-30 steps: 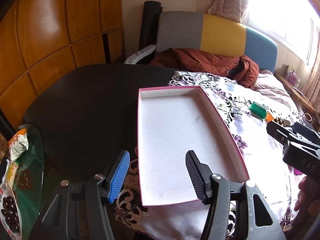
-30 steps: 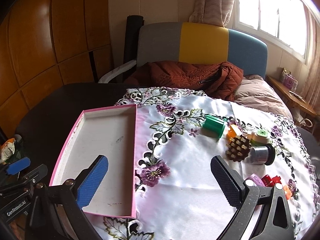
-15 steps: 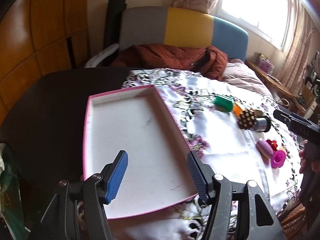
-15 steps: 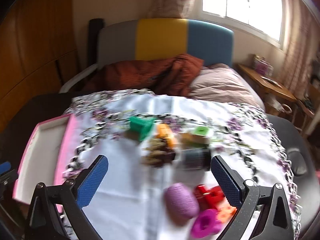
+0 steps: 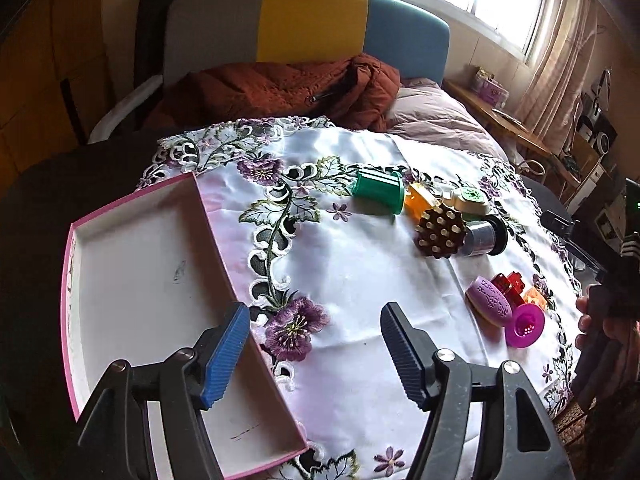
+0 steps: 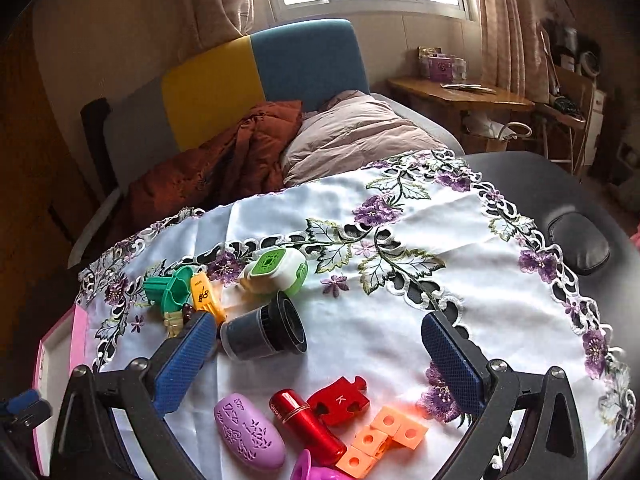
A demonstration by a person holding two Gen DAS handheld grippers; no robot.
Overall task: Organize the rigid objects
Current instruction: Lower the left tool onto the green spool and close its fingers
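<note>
On the embroidered white cloth [image 5: 360,264], small rigid objects are scattered: a green ribbed spool [image 5: 378,191], a purple patterned oval [image 6: 249,431], a red cylinder [image 6: 306,426]. The left gripper [image 5: 316,354] is seen opening, empty; the right gripper [image 6: 316,364] is spread wide, empty.

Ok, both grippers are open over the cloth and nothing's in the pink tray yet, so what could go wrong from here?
1. The dark jar lies on its side beside the right gripper; a nudge might roll it.
2. The red tube, purple oval and orange blocks crowd together, so closing could catch two.
3. The pink tray overhangs the cloth's edge.
</note>
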